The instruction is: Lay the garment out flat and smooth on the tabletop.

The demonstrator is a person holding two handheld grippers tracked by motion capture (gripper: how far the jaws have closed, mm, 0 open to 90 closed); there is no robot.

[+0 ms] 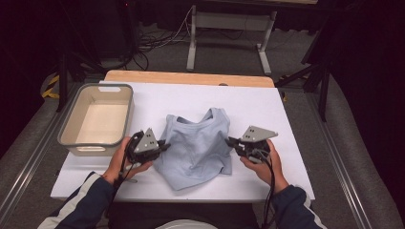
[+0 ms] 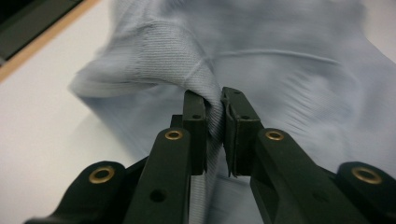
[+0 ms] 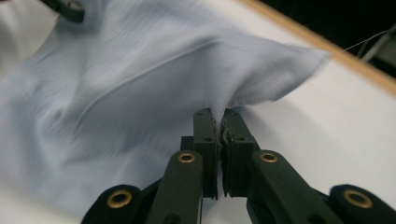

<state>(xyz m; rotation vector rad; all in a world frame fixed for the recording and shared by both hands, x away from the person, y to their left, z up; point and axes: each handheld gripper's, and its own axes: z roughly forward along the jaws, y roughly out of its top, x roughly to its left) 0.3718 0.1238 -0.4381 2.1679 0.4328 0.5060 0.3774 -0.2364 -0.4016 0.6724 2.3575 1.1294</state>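
A light blue shirt (image 1: 198,145) lies crumpled in the middle of the white table top (image 1: 157,98). My left gripper (image 1: 165,144) pinches the shirt's left edge, and a fold of ribbed cloth (image 2: 212,119) sits squeezed between its black pads. My right gripper (image 1: 229,141) is shut on the right edge, where the cloth (image 3: 218,126) rises in a peak from its closed jaws. Both pinched edges of the shirt (image 3: 140,88) are lifted slightly off the table.
A grey plastic bin (image 1: 98,117) with nothing in it stands at the left of the table. A wooden strip (image 1: 191,78) runs along the far edge. Beyond it are a metal stand (image 1: 229,28) and cables on the floor.
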